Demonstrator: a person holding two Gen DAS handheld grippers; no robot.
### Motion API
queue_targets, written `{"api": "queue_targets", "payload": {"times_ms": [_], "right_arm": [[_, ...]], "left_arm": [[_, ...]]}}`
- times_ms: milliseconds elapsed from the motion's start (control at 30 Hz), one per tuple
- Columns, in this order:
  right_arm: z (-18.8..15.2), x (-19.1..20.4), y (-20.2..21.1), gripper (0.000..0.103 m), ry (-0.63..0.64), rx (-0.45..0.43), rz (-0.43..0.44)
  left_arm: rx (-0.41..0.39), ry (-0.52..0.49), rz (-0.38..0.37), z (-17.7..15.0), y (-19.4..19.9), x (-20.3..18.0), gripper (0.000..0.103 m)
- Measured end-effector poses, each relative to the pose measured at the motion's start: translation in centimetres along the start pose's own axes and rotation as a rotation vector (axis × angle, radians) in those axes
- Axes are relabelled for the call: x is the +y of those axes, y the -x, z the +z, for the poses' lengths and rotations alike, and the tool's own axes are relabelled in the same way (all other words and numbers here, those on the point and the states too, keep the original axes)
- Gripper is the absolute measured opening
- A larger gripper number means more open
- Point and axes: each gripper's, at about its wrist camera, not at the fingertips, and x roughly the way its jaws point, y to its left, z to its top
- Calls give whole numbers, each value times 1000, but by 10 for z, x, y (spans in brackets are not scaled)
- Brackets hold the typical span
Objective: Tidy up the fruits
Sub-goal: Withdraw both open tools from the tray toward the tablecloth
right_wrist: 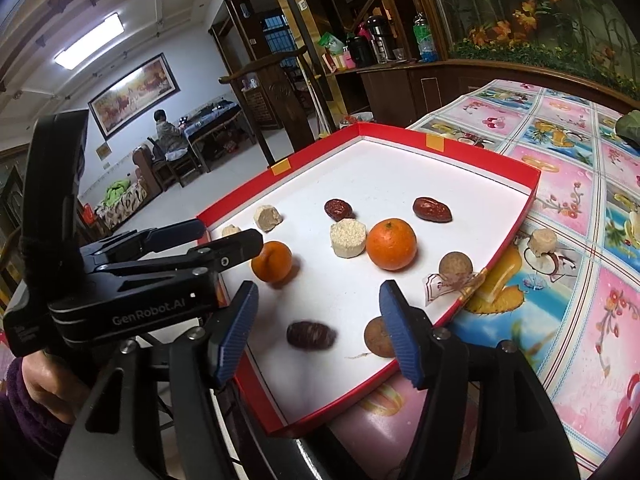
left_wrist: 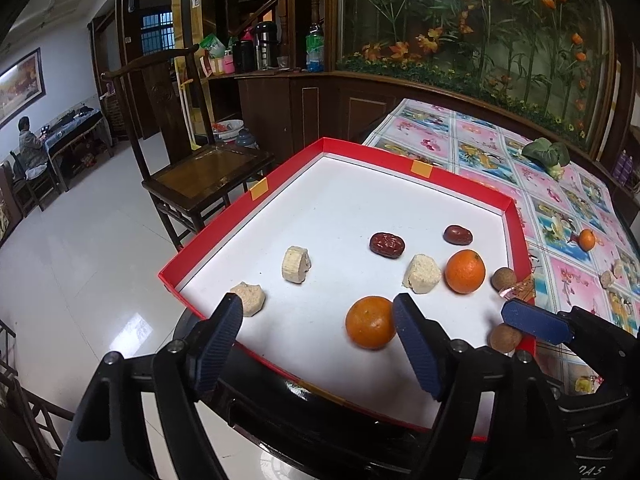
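Left hand-held gripper: its two blue fingers are spread wide and hold nothing. It hangs over the near edge of the red tray. In the right wrist view it shows from the side, right beside an orange.

Right hand-held gripper: its fingers are spread wide too and hold nothing. It hangs over the near corner of the tray.

Red tray: it has a white floor and low red walls. It sits on the worktop, which has a pink cloth with fruit pictures.

Oranges: two lie in the tray, a near orange by the left hand-held gripper and a far orange near the right wall. A third small orange lies out on the cloth.

Red dates: two lie side by side farther back in the tray. A blurry dark date lies between the right hand-held gripper's fingers.

Pale cakes: three chunky pale pieces lie in the tray. One more lies on the cloth, just outside the wall.

Brown balls: one round brown fruit lies in the tray, partly hidden by the right finger. Another lies by the right wall.

Green leaves: they lie far back on the cloth.
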Motion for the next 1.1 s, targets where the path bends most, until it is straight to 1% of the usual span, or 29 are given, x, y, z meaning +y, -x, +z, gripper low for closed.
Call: {"api": "queue_targets", "payload": {"times_ms": [67, 167, 300, 400, 467, 567, 667, 833, 900, 1100], "right_arm": [[-1, 0, 3, 65, 1, -10, -7], [-1, -2, 7, 65, -10, -23, -4], [-4, -8, 22, 65, -26, -55, -12], [-5, -18, 43, 65, -11, -92, -59], [-3, -29, 58, 65, -22, -112, -84], [0, -50, 84, 66, -55, -155, -138], [1, -77, 111, 69, -102, -200, -205], [-4, -121, 154, 69, -166, -246, -317], [-12, -142, 172, 69, -197, -259, -378], [-43, -195, 231, 69, -320, -287, -518]], "left_arm": [[-2, 0, -1, -1, 1, 0, 78], [-13, -17, 20, -3, 4, -3, 78], [-20, -34, 26, -4, 7, -5, 78], [-27, -41, 8, -2, 10, -9, 78], [-38, -54, 1, -1, 14, -13, 78], [-49, -76, -6, -1, 18, -20, 78], [-52, -101, -11, -2, 21, -29, 78], [-58, -142, -35, -3, 29, -46, 78], [-63, -156, -51, -5, 35, -53, 78], [-51, -238, -131, -11, 40, -96, 78]]}}
